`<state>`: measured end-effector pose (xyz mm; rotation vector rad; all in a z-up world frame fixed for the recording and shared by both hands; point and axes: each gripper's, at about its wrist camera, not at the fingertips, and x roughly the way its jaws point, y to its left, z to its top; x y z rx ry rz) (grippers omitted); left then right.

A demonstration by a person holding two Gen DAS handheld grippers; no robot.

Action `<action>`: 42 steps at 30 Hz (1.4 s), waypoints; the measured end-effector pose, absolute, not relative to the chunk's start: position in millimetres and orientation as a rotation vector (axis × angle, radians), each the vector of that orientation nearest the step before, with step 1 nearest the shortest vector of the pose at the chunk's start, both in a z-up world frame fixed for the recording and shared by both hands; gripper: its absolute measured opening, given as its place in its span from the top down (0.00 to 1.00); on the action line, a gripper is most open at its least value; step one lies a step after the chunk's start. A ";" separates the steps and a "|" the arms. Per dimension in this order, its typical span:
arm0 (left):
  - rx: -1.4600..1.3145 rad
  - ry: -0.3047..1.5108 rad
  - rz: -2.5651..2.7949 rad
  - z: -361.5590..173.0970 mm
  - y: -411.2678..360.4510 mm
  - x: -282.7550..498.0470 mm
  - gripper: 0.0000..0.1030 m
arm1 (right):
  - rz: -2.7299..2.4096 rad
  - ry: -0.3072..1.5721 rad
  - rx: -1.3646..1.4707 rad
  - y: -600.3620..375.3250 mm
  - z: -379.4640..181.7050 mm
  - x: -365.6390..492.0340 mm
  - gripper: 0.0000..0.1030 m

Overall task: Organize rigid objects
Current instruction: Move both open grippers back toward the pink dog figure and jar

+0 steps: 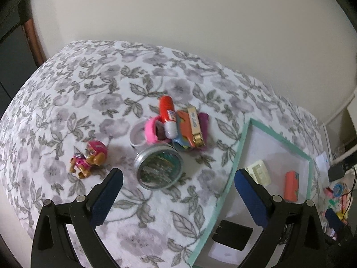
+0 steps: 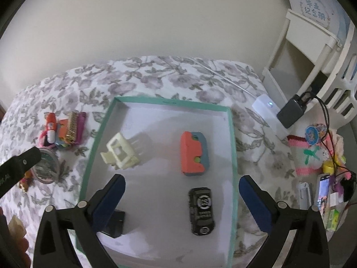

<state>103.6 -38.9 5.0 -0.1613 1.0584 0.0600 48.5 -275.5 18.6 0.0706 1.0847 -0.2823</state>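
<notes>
A white tray with a teal rim (image 2: 233, 147) lies on the floral blanket. Inside it are a cream hair clip (image 2: 120, 154), an orange and grey block (image 2: 194, 154), a black toy car (image 2: 200, 210) and a black plug (image 2: 113, 223). My right gripper (image 2: 181, 183) hangs open above the tray with nothing between its fingers. Left of the tray my left gripper (image 1: 178, 178) is open and empty over a round tin (image 1: 158, 169). Near it stand a pink pup figure (image 1: 89, 163) and a pile with a red glue stick (image 1: 166, 116), a pink ring (image 1: 151, 129) and a gold clip (image 1: 195, 125).
A white ring (image 1: 138, 134) leans on the pile. Right of the blanket are a white shelf (image 2: 312, 55), a white power strip (image 2: 267, 114) with a dark adapter (image 2: 290, 114), cables and several small toys (image 2: 312, 156). A wall rises behind the blanket.
</notes>
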 end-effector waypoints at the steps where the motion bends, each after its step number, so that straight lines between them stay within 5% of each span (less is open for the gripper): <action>1: -0.168 1.053 0.066 6.6 -34.6 104.0 0.03 | -0.273 1.079 0.080 -272.8 20.0 49.1 0.00; 22: -0.263 0.940 0.227 34.9 88.9 109.7 0.03 | -0.016 0.925 0.138 -184.9 66.9 80.6 0.00; 42: -0.395 1.207 0.339 -59.3 130.5 136.8 0.03 | 0.193 1.102 0.000 -81.5 -27.9 125.4 0.00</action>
